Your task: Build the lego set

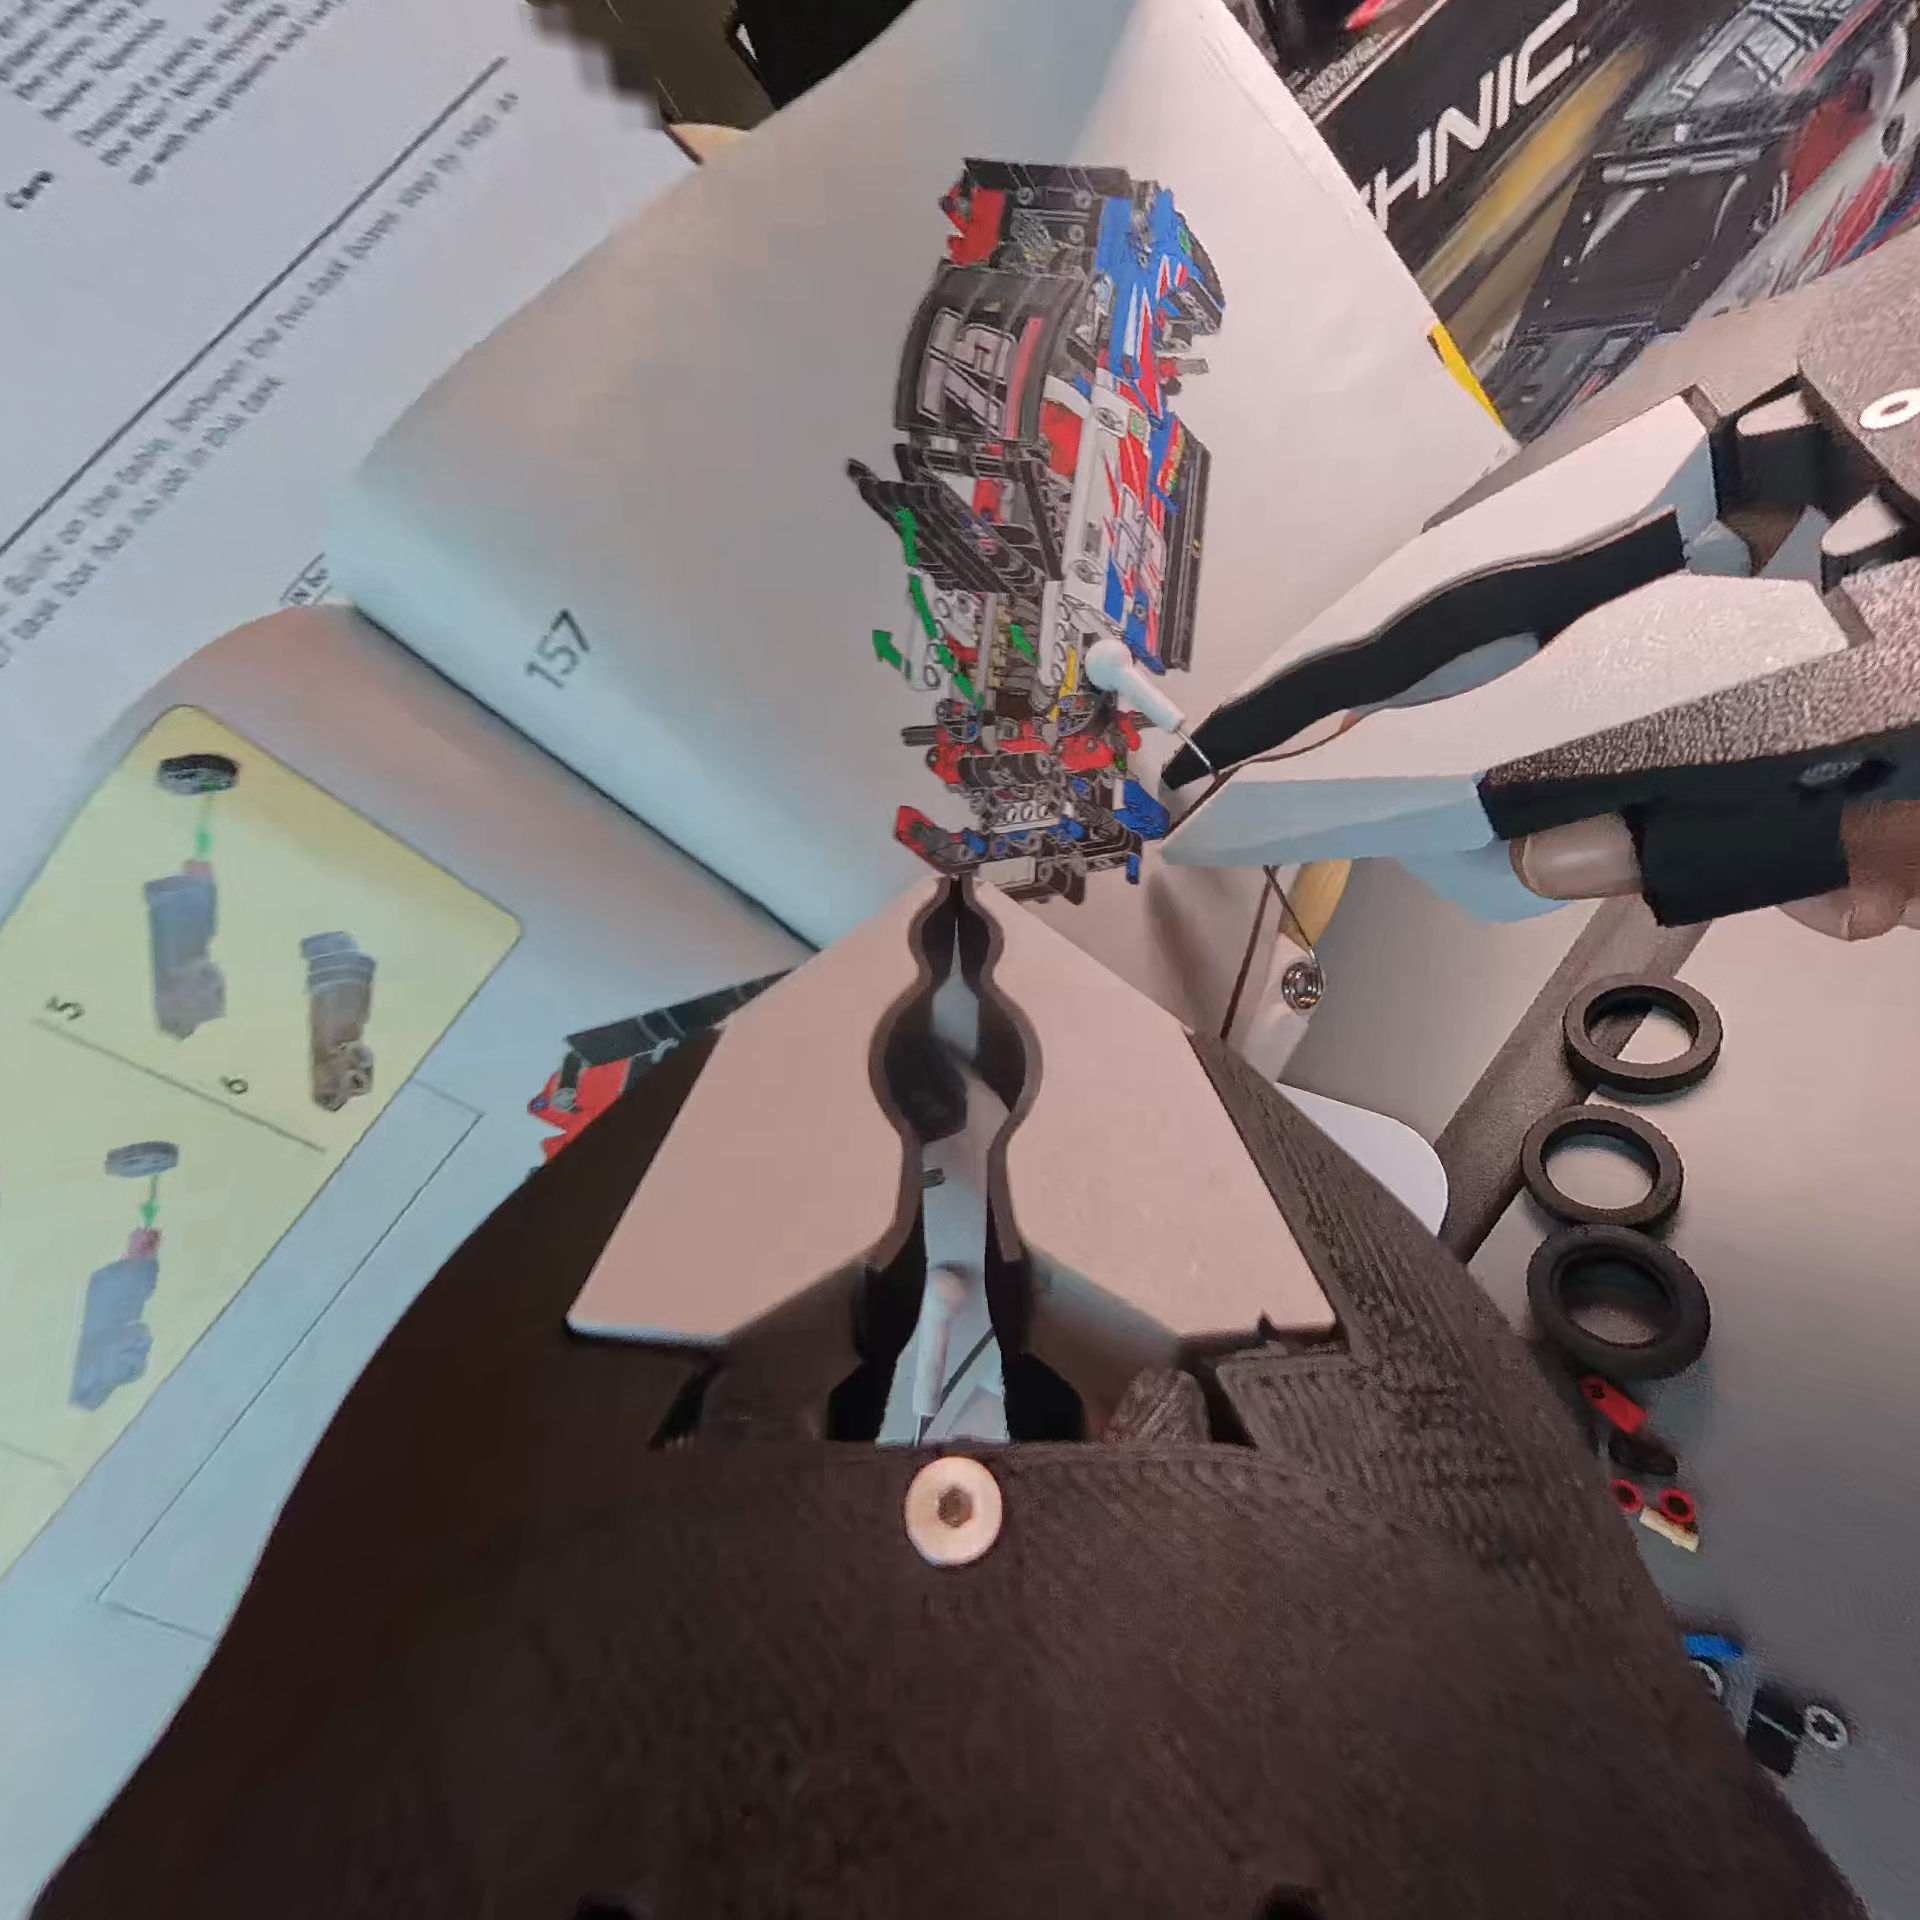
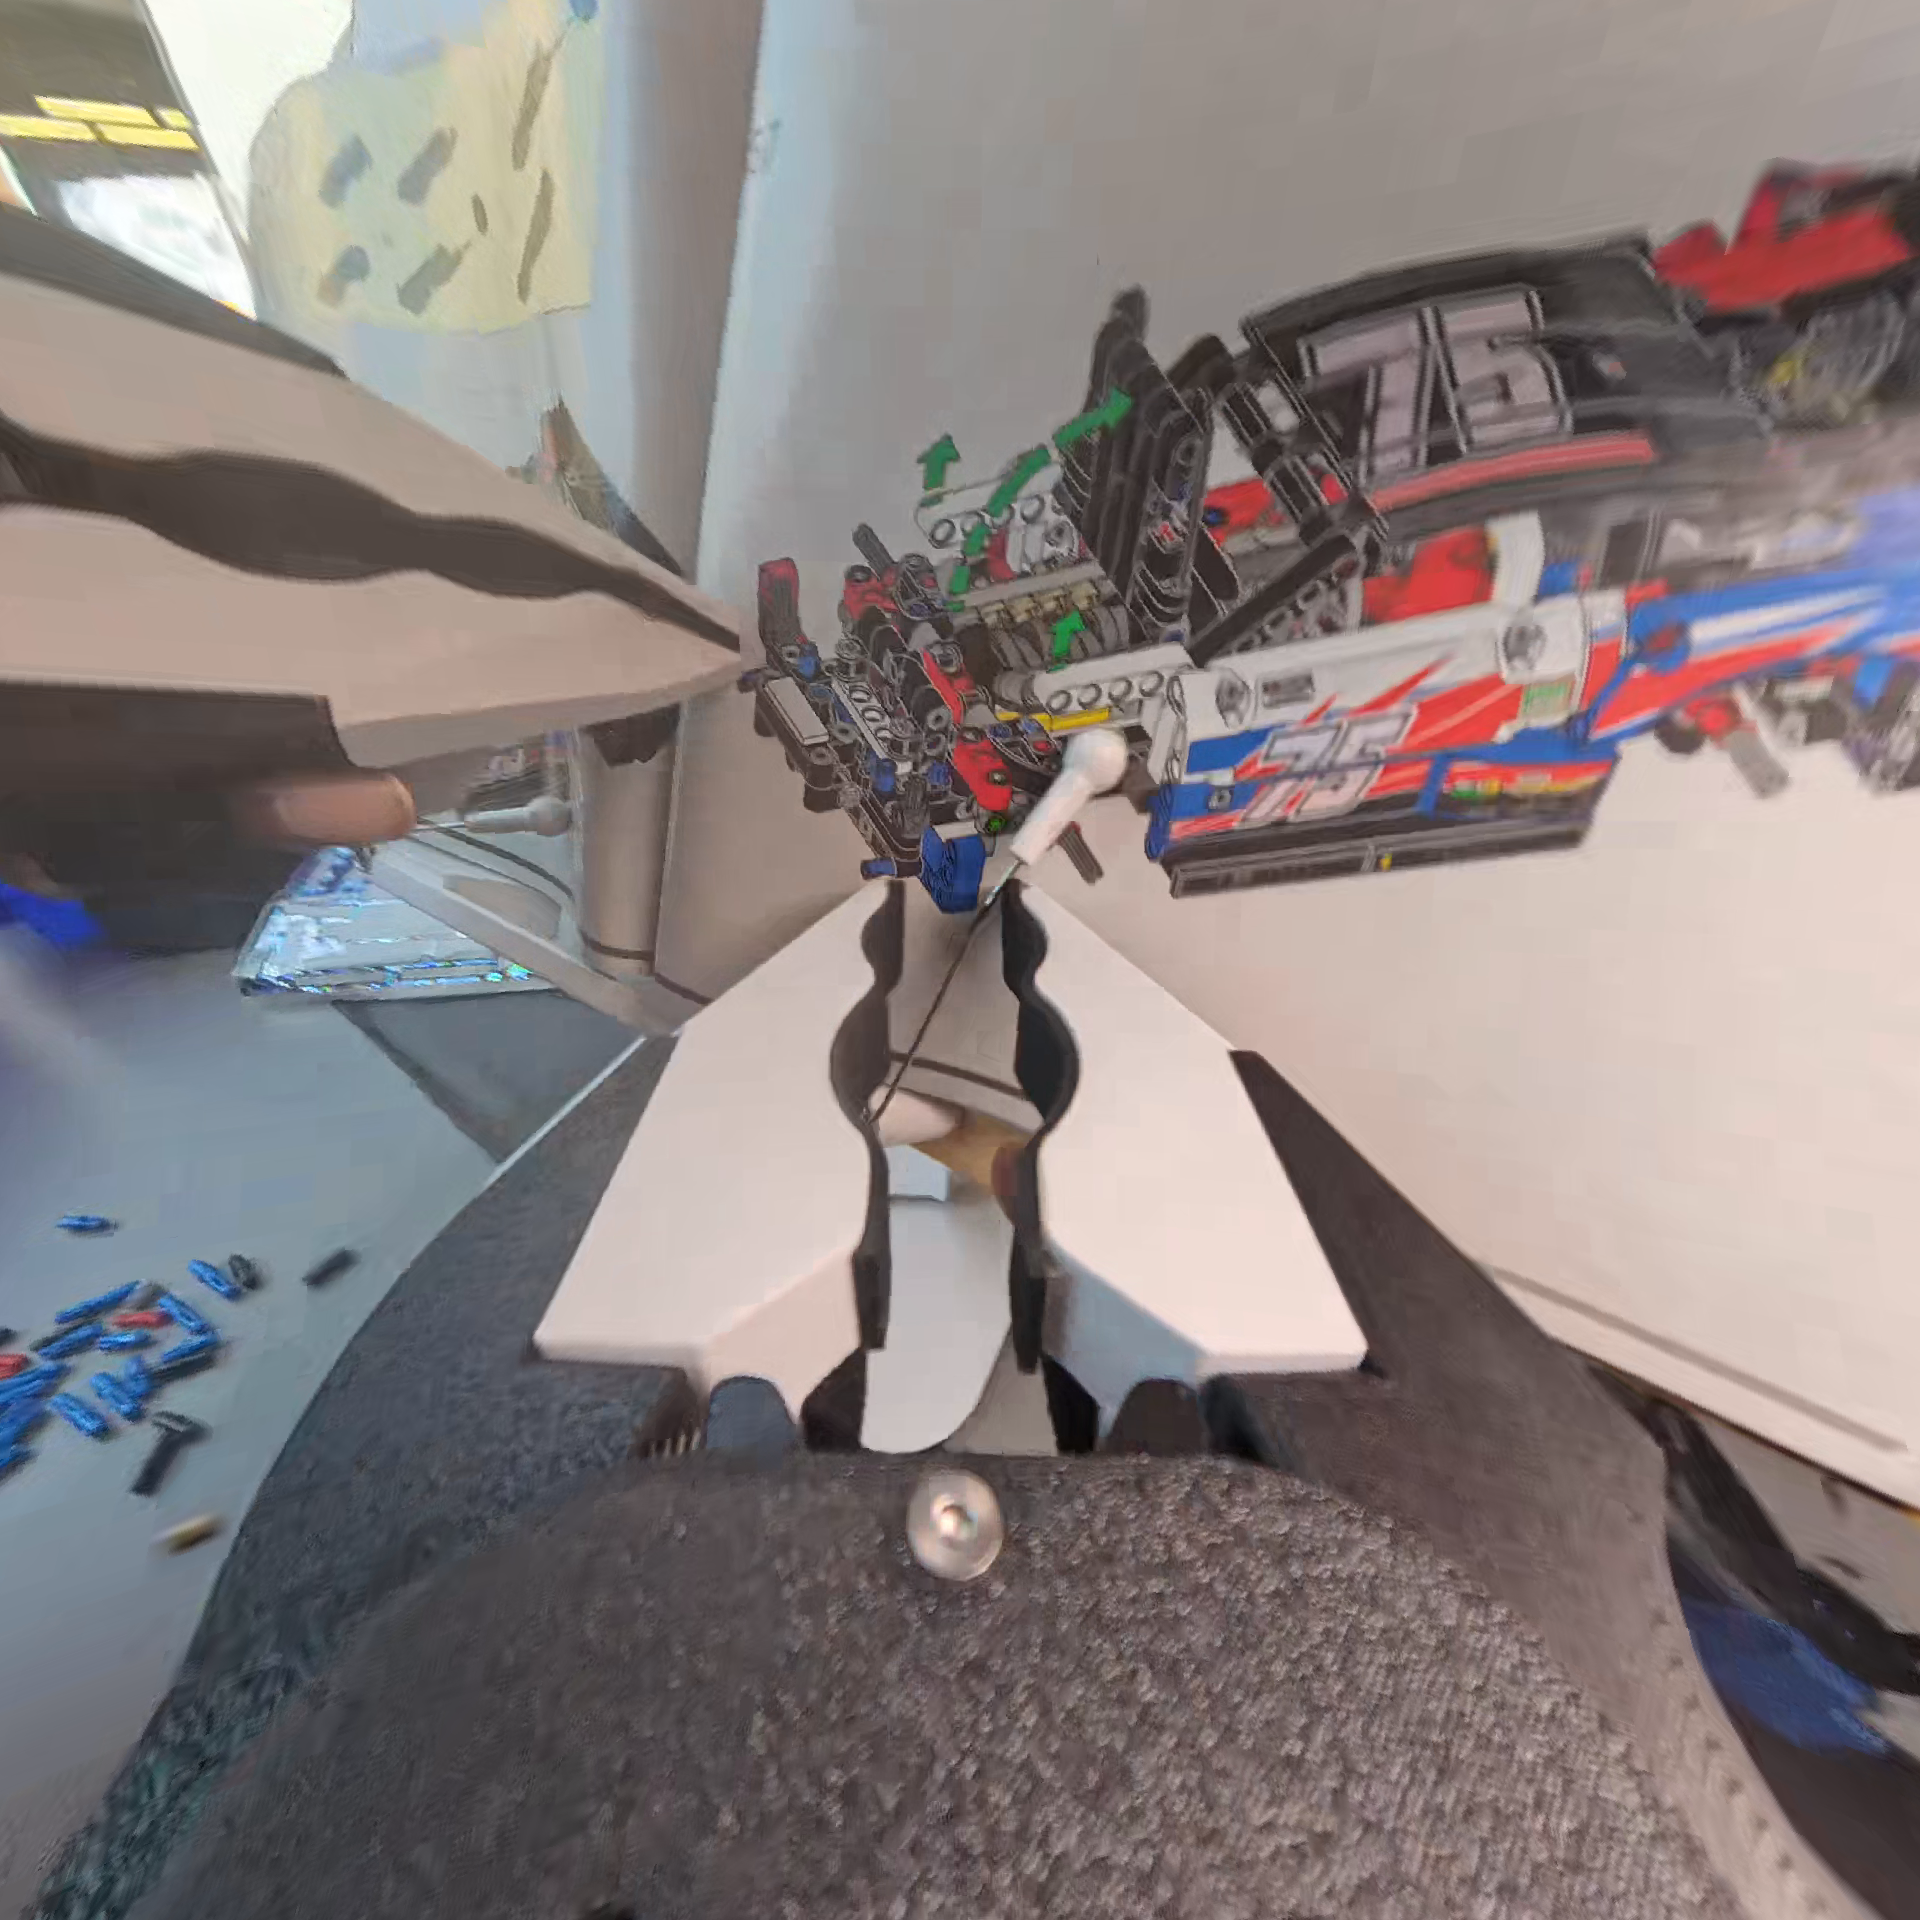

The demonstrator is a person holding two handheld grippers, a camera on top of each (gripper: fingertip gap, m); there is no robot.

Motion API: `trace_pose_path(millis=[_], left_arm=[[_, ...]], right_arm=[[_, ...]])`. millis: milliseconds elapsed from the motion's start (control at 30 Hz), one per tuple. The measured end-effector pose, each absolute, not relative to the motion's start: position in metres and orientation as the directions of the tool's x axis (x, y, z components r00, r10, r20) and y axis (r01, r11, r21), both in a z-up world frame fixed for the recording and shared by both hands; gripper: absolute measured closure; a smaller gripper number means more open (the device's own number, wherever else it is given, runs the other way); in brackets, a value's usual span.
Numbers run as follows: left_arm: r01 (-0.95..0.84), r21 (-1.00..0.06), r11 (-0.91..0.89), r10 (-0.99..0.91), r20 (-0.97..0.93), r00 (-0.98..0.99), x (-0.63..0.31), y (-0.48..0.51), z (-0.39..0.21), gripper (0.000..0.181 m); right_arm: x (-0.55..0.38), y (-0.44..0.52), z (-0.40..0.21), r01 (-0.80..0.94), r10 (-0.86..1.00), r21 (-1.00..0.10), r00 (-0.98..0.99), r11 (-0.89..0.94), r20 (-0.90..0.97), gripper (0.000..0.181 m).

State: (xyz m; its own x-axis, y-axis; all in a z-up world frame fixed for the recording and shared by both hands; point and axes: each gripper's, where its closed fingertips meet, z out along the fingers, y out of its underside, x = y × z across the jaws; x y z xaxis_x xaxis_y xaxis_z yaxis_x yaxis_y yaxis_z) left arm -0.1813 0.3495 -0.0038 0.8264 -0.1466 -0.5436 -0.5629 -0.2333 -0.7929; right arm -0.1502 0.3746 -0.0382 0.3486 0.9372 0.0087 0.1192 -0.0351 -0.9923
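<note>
The instruction booklet lies open. One page (image 1: pixel 727 436), which bears a picture of a race car model, stands lifted up. My left gripper (image 1: pixel 954 885) is shut on that page's lower edge. It also shows in the right wrist view (image 2: pixel 727 649), at the page's edge. My right gripper (image 2: pixel 951 894) is narrowly open just in front of the page (image 2: pixel 1455 1039). A thin wire arm with a white tip (image 2: pixel 1081 774) runs between its fingers and rests against the picture. In the left wrist view the right gripper (image 1: pixel 1169 810) reaches in from the right, at the wire arm (image 1: pixel 1127 681).
Three black tyres (image 1: pixel 1616 1304) and small red parts (image 1: pixel 1652 1501) lie on the table to the right. The set's box (image 1: pixel 1610 156) stands behind. A printed sheet (image 1: pixel 208 208) lies at the far left. Several blue pins (image 2: pixel 104 1351) and a foil bag (image 2: pixel 364 956) lie to the left.
</note>
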Motion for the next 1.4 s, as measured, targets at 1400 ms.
trace_pose_path(millis=[1400], left_arm=[[-0.058,-0.977,0.203,0.285,0.002,0.959,-0.341,0.152,0.043,0.177]], right_arm=[[0.067,0.125,-0.096,-0.075,0.919,-0.995,0.391,0.073,0.038,0.149]])
